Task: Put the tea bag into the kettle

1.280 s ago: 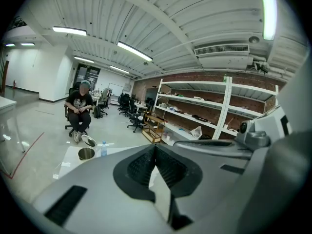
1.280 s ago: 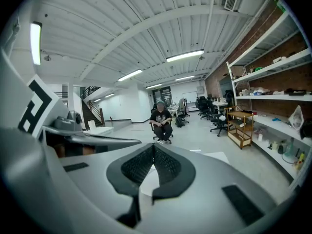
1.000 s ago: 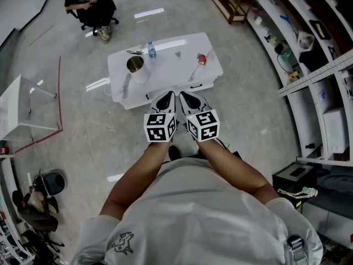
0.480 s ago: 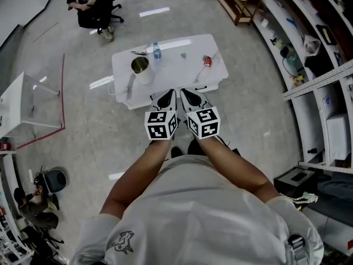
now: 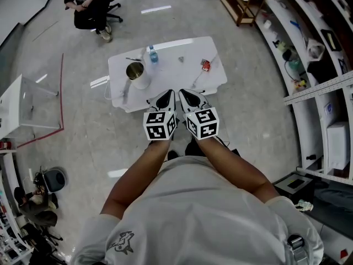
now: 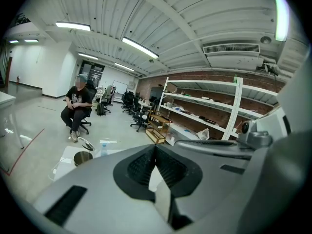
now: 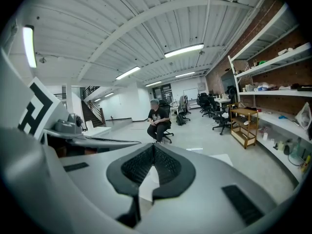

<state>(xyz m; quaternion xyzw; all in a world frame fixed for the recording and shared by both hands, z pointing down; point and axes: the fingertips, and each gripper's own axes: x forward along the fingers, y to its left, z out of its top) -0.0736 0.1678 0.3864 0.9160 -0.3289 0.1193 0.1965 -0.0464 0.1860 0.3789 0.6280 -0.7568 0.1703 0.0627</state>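
A small red tea bag (image 5: 205,65) lies on the right part of the white table (image 5: 165,81). The open metal kettle (image 5: 135,72) stands at the table's left, also seen in the left gripper view as the kettle (image 6: 83,157). Its lid (image 5: 132,59) lies behind it. My left gripper (image 5: 167,95) and right gripper (image 5: 183,95) hang side by side above the table's near edge, well short of both objects. Both are shut with nothing between the jaws, as the left gripper (image 6: 155,147) and right gripper (image 7: 152,147) show in their own views.
A water bottle (image 5: 151,53) and a small object (image 5: 180,58) stand at the table's back. A person sits on a chair (image 5: 88,7) beyond the table. Shelves (image 5: 309,54) line the right wall, and another white table (image 5: 25,106) stands at the left.
The table has drifted slightly in the head view as the head moved. Both grippers stay side by side and shut.
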